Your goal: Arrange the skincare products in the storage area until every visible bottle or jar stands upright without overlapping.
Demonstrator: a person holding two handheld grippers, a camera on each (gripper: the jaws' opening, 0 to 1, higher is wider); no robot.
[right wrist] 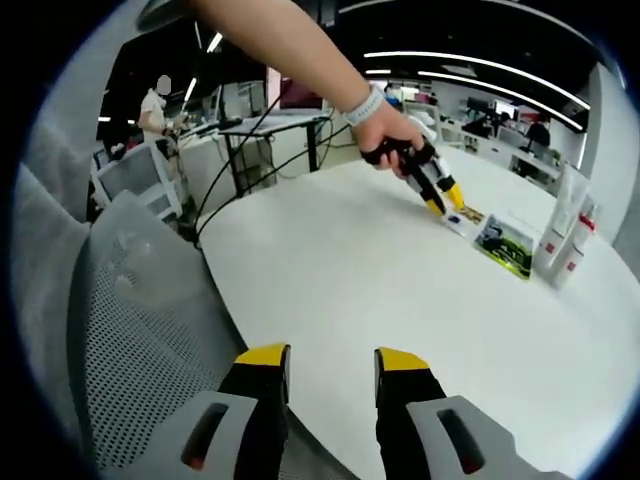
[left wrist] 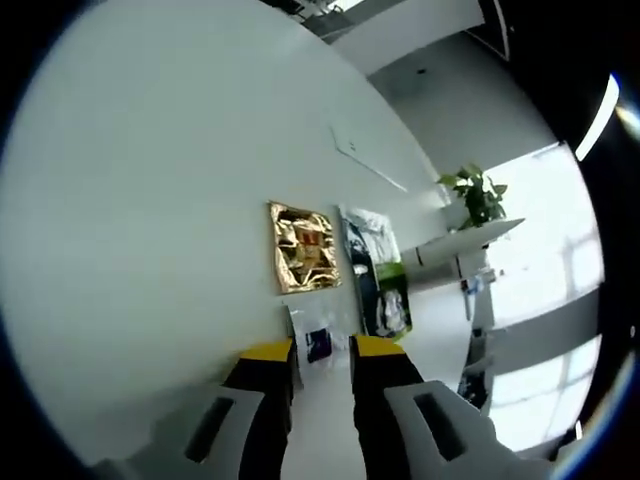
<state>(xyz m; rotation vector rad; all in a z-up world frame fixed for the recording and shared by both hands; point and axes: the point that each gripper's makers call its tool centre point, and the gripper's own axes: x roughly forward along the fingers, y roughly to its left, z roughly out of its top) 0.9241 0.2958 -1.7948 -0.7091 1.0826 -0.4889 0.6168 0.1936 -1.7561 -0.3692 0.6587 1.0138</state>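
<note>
In the left gripper view, a gold foil packet (left wrist: 305, 247) and a green-and-black packet (left wrist: 378, 272) lie flat on the white table (left wrist: 150, 220). A small white-and-blue sachet (left wrist: 316, 344) lies just past my left gripper (left wrist: 322, 352), whose jaws stand a little apart with nothing between them. In the right gripper view, a hand holds the left gripper (right wrist: 441, 204) low over the sachet (right wrist: 457, 222) and gold packet (right wrist: 470, 213). The green packet (right wrist: 505, 246) lies beside two upright white tubes (right wrist: 562, 238). My right gripper (right wrist: 330, 362) hangs open over the table's near edge, far from them.
A grey mesh chair (right wrist: 130, 330) stands at the table's near left edge. Cables (right wrist: 250, 150) run off the far side. A potted plant (left wrist: 478, 195) sits on a white shelf beyond the table. Desks and a person (right wrist: 155, 105) are in the background.
</note>
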